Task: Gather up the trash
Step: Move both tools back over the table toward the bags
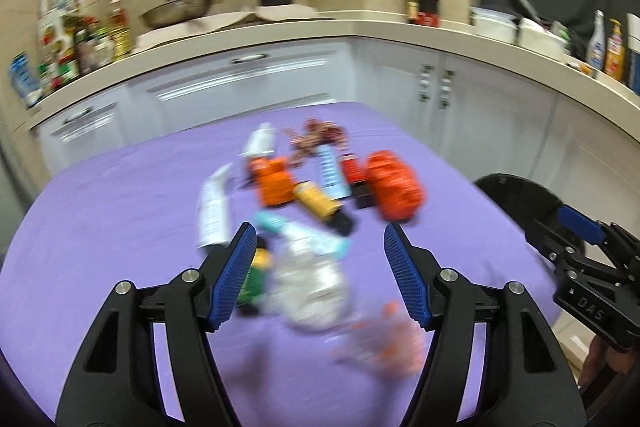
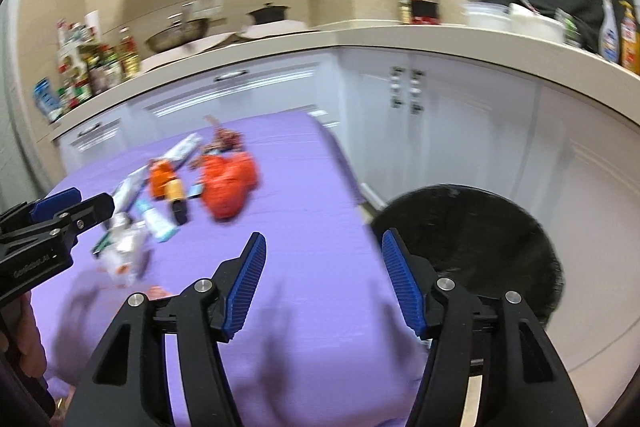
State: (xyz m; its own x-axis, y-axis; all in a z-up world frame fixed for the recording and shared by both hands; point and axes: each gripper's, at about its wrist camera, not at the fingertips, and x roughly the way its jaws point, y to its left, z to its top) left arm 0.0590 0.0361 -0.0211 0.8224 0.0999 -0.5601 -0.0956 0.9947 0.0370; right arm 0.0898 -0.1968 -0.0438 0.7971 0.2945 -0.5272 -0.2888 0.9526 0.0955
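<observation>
Your left gripper (image 1: 320, 247) hangs over the near part of the purple table (image 1: 100, 211), its blue-padded jaws spread wide with nothing between them. Just beyond and below its fingertips lies the trash, blurred in both views: a crumpled clear plastic wrapper (image 1: 308, 283) nearest you, a green and yellow packet (image 1: 256, 275) at its left, and a pale orange-flecked wrapper (image 1: 380, 339) near the right finger. Farther out sit a white tube (image 1: 214, 211), an orange carton (image 1: 274, 181), a yellow bottle with a black cap (image 1: 320, 205), a light blue strip (image 1: 332, 173) and a crumpled orange bag (image 1: 394, 185) on the right of the pile. At the far end is a reddish-brown scrap (image 1: 316, 139); what it is cannot be told.

Your right gripper (image 2: 323, 253) is also wide open and empty, held over the right edge of the table. The black bin (image 2: 472, 247) stands on the floor just off that edge, behind the right finger, well apart from the pile. A kitchen counter (image 2: 360, 35) with bottles and a pot curves along the far side.
</observation>
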